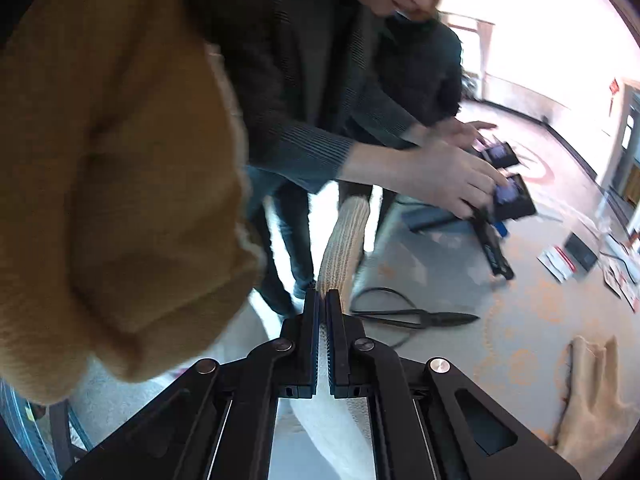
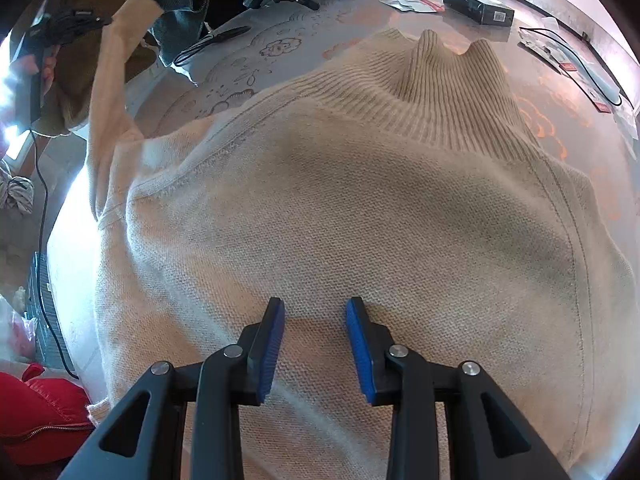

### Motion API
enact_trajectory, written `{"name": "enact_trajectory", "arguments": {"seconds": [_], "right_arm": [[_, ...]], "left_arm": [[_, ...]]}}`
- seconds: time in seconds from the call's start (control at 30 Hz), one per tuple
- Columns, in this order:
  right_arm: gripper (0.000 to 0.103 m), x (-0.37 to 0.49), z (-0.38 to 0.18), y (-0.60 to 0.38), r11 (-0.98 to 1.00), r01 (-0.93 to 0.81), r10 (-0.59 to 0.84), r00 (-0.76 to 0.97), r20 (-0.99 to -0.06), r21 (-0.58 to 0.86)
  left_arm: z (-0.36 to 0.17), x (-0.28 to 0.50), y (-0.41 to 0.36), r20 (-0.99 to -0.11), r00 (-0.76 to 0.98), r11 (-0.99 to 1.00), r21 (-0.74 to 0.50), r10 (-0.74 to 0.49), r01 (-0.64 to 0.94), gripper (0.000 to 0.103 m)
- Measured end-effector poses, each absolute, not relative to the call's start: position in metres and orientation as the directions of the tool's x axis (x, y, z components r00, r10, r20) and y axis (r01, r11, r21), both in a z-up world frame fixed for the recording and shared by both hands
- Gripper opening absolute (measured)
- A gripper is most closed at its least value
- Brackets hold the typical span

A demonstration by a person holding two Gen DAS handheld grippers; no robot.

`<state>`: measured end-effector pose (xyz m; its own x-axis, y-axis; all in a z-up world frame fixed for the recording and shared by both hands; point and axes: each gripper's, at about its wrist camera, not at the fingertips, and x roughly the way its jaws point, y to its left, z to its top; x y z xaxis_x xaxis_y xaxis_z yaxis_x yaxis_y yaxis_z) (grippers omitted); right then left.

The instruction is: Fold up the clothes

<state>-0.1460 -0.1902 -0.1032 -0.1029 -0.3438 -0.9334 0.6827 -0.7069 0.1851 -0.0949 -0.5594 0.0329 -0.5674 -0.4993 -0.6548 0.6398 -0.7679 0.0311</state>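
While the left tool [image 1: 322, 296] is pinched tight on the ribbed cuff of a cream sweater's sleeve [image 1: 347, 236], lifting it clear of the counter [image 1: 460, 280], the right tool [image 2: 315, 306] hangs with its blue-padded fingers [image 2: 272, 344] spread just above the sweater [image 2: 360, 200] body, which lies flat on the patterned counter with its ribbed collar [image 2: 432, 68] pointing away from that tool. Beyond the left tool, two people in dark jackets bend over the counter, a hand [image 1: 452, 176] on a small black device [image 1: 514, 198]; black shears [image 1: 420, 316] lie just ahead and to the right of the raised cuff
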Motion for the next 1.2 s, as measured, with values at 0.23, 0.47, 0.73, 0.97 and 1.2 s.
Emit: {"name": "enact_trajectory", "arguments": {"seconds": [0.23,0.47,0.73,0.97,1.2], "right_arm": [[0.032,-0.142,-0.100,-0.190,-0.699,0.700,-0.323,-0.123,-0.938,0.149],[0.033,-0.135,-0.101,-0.192,-0.694,0.713,-0.298,-0.159,-0.941,0.099],[0.033,-0.126,-0.088,-0.215,-0.675,0.732,-0.306,-0.162,-0.938,0.094],[0.033,-0.124,-0.077,-0.264,-0.627,0.774,-0.338,-0.161,-0.927,0.094],[0.033,-0.115,-0.096,-0.268,-0.638,0.770,-0.237,-0.179,-0.955,0.014]], "left_arm": [[0.022,-0.013,-0.595,-0.616,-0.468,-0.654,0.104,-0.634,0.750,0.003],[-0.015,0.062,-0.619,-0.631,-0.319,-0.550,0.208,-0.707,0.809,0.009],[-0.062,0.133,-0.601,-0.671,-0.283,-0.474,0.115,-0.685,0.873,0.041],[-0.064,0.057,-0.514,-0.727,-0.508,-0.769,0.045,-0.463,0.637,0.051],[-0.103,-0.023,-0.424,-0.845,-0.454,-0.927,0.118,-0.281,0.355,0.052]]}}
